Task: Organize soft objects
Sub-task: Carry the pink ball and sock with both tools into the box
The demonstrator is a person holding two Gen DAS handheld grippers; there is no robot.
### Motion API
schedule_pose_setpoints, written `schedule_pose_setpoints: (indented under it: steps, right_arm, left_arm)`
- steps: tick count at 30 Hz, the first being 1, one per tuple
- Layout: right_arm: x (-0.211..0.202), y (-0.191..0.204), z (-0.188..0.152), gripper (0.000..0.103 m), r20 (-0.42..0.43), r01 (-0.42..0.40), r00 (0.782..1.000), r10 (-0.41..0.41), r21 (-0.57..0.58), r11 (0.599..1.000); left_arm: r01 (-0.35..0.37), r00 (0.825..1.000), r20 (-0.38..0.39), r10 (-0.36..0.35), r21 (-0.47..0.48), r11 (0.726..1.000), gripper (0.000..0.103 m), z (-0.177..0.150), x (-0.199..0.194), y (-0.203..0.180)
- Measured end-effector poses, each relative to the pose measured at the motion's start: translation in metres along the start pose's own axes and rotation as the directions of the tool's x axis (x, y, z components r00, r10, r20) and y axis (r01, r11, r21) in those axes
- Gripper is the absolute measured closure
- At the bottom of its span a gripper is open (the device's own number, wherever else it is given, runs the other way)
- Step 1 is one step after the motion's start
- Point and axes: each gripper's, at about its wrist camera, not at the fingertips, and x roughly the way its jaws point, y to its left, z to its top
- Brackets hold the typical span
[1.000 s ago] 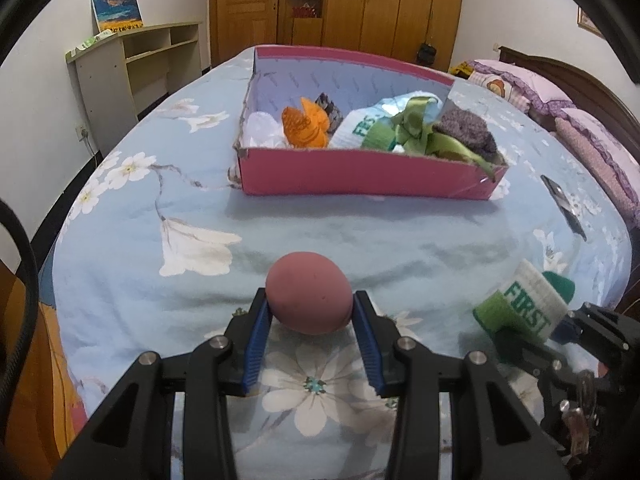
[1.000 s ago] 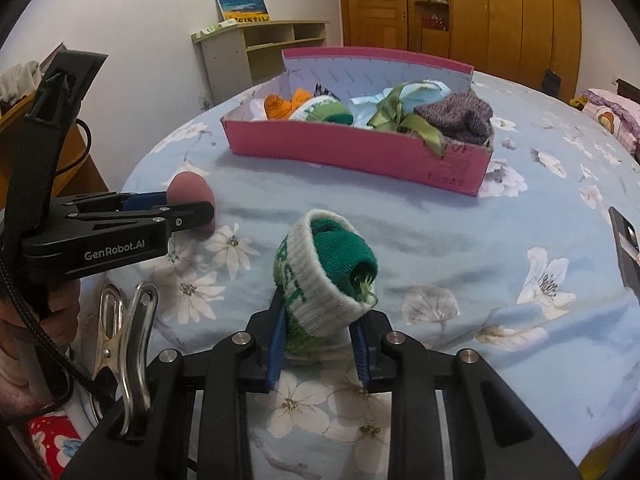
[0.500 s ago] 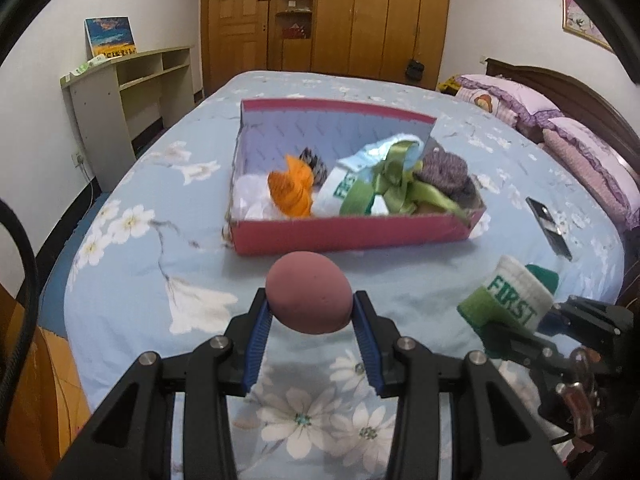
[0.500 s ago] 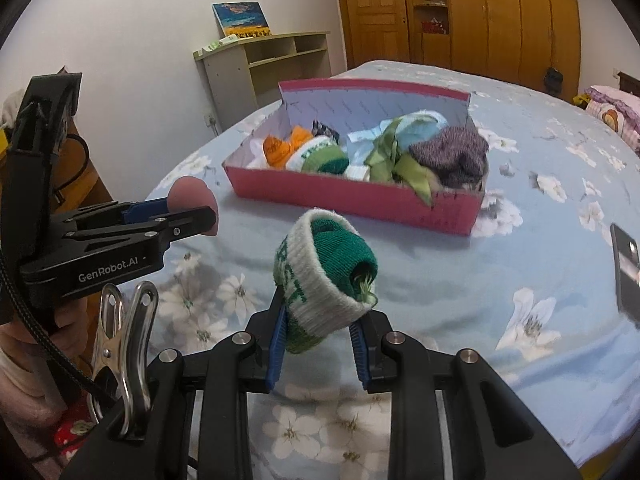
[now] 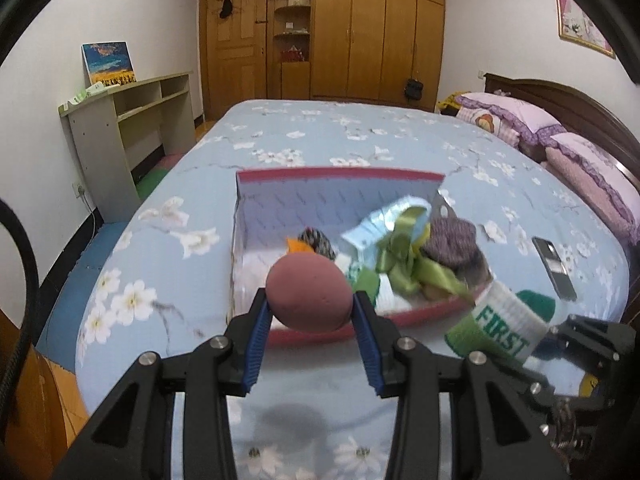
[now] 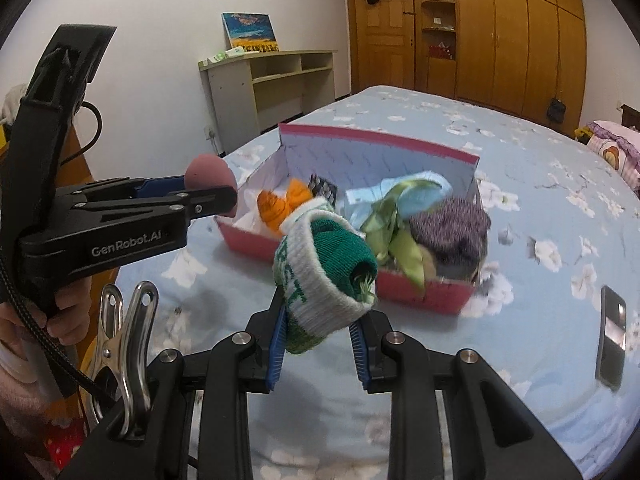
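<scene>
Pink sponge ball point(image 5: 306, 293) is clamped between the left tool point(image 5: 308, 312) pads, squeezed at its sides, held in the air. Rolled green-and-white sock point(image 6: 326, 268) is pinched the same way in the right tool point(image 6: 318, 334), cuff end sticking up past the fingertips. Both tools are closed down to the width of their loads, nothing slack.

Change over the last second: both tools have lifted off the bed point(image 5: 168, 240) and moved forward. A second ago the ball sat low over the bedsheet with the pink box point(image 5: 336, 178) well ahead; now the box's near wall is just past the left fingertips and the ball overlaps the box opening in the left view. From the right tool the box is just ahead and slightly right, sock near the front wall but not over it yet.

Meaning: pick is done for both items, transport is nearly done. Judging from this, next is carry over the rim and release.

Box already holds an orange item point(image 6: 280, 206), green ribbon point(image 6: 394, 236), a purple knit piece point(image 6: 450, 228) and a pale blue item point(image 6: 424, 196). Free space looks to be at the left end, ahead of the left tool.

Phone point(image 6: 610, 336) lies on the bed off to the right of the right tool, clear of the path.

Risk: the tools are close side by side, could clash over the box.
</scene>
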Motion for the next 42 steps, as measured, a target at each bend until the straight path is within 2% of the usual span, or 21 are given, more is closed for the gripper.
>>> schedule_pose_setpoints:
  steps: [8, 17, 31, 42]
  right_arm:
    - [0.018, -0.007, 0.024, 0.074, 0.025, 0.0, 1.0, -0.001, 0.017, 1.0]
    - [0.044, -0.019, 0.04, 0.074, 0.03, 0.008, 0.999, -0.009, 0.033, 0.999]
    - [0.094, -0.048, 0.043, 0.074, 0.018, 0.034, 0.999, -0.035, 0.087, 0.996]
    - [0.134, -0.055, 0.031, 0.074, -0.039, 0.041, 0.999, -0.037, 0.117, 0.992]
  left_arm:
    - [0.0, 1.0, 0.01, 0.0, -0.026, 1.0, 0.061, 0.029, 0.029, 0.005]
    - [0.008, 1.0, -0.004, -0.008, -0.039, 0.999, 0.061, 0.044, 0.073, 0.01]
    - [-0.013, 1.0, -0.024, 0.012, -0.064, 0.998, 0.06, 0.05, 0.136, 0.017]
    - [-0.059, 0.998, 0.02, 0.059, -0.024, 0.998, 0.059, 0.049, 0.149, 0.014]
